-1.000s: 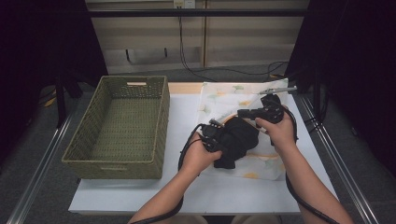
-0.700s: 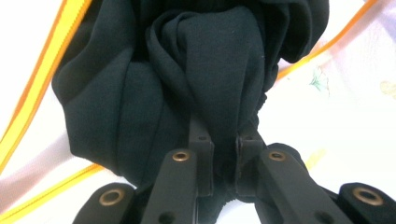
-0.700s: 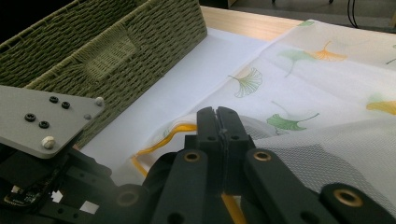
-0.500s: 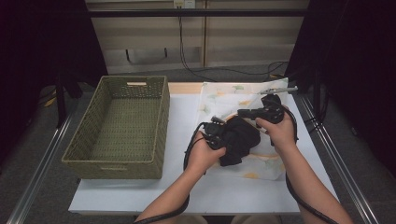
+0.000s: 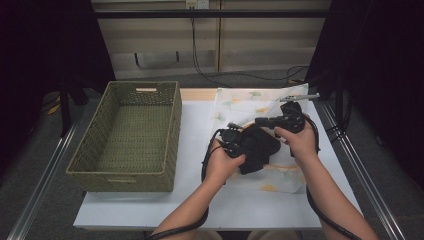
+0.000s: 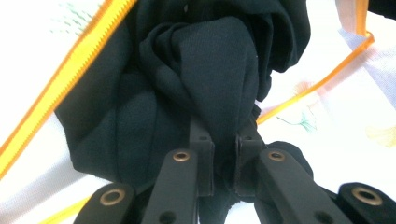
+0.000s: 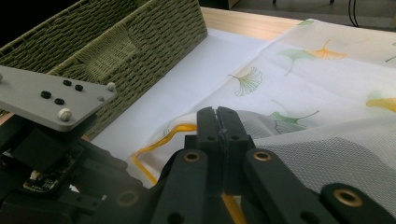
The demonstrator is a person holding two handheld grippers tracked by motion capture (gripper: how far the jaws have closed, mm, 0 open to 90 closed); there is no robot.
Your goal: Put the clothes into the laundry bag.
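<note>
Work in hand: dark garment (image 5: 257,147) apparently being packed into the mesh laundry bag (image 5: 250,107) with the orange zip.
Bag: lay flat on the counter (image 5: 195,125), just right of the basket (image 5: 127,132); leaf-printed, mouth turned toward the basket side.
Garment: bunched at the bag's mouth, partly past the orange zip (image 6: 70,65); how much sat inside could not be told.
Left tool (image 6: 224,154): clenched on a fold of the garment, pads pressing black cloth between them; held low at the bag's mouth, likely to push the bundle deeper.
Right tool (image 7: 219,135): clenched on the bag's edge, thin mesh and orange trim pinched between the jaws; held at the bag's upper side, likely to keep the mouth lifted and stop the bag sliding.
Basket: woven, green, left of the bag, nothing seen inside; probably the place for the filled bag.
Risk: cloth snagging on the zip teeth beside the bag's mouth.
Next: likely a push further into the bag, then zipping.
</note>
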